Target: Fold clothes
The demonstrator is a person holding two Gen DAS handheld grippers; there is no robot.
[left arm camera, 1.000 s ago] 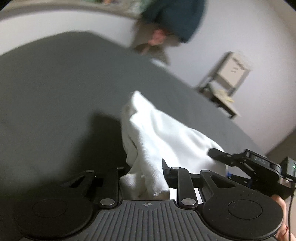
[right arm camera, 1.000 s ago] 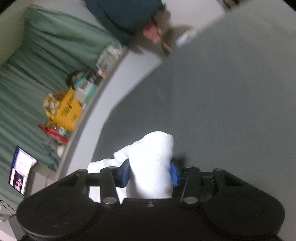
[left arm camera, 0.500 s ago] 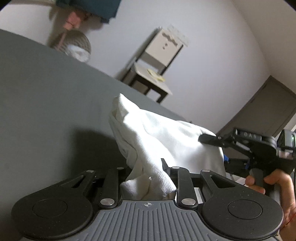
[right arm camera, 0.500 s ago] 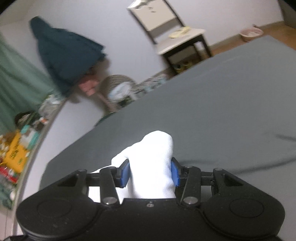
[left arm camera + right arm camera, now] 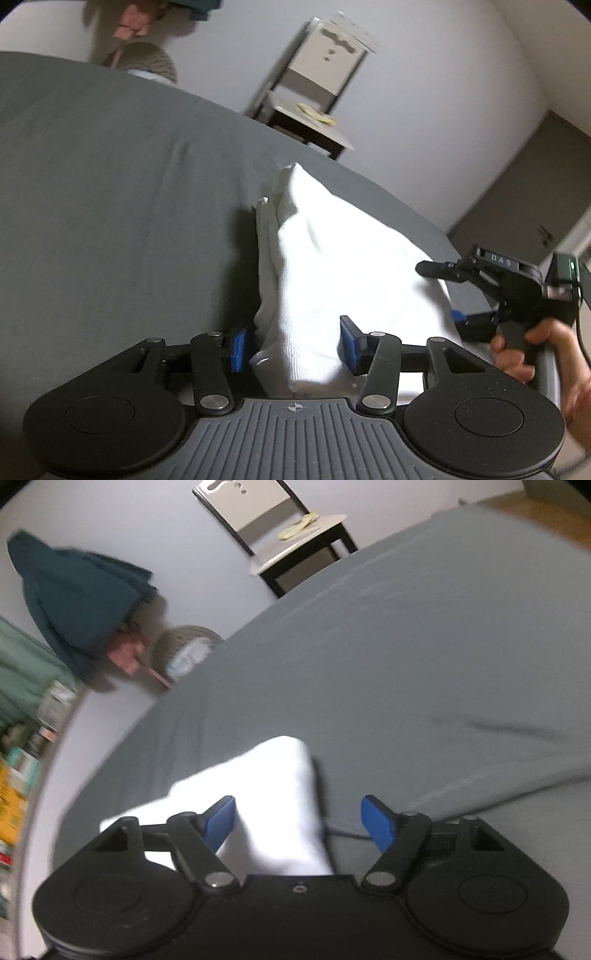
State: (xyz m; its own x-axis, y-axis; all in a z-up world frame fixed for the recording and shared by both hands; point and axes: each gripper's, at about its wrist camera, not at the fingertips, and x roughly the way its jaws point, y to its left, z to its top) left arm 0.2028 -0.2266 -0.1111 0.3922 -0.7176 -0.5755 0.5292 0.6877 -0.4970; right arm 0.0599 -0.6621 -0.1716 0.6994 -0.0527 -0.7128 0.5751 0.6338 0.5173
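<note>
Between the spread fingers of the left claw [image 5: 293, 345] lies the white garment [image 5: 332, 266], released; the right claw [image 5: 299, 821] is likewise open. The fabric appears light and limp; grip it at a folded edge.

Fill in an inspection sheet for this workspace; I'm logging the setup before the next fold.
Surface: grey bed sheet, a few creases.
Job's things: white garment lying bunched on the sheet.
Clutter: nothing seen on the sheet.
Grippers: left hand-held gripper open, garment between its fingers; right hand-held gripper open over the garment's other end.
Cables: dark cable at the right hand-held gripper.
Surroundings: chair, dark teal clothing hanging, basket, green curtain.
</note>
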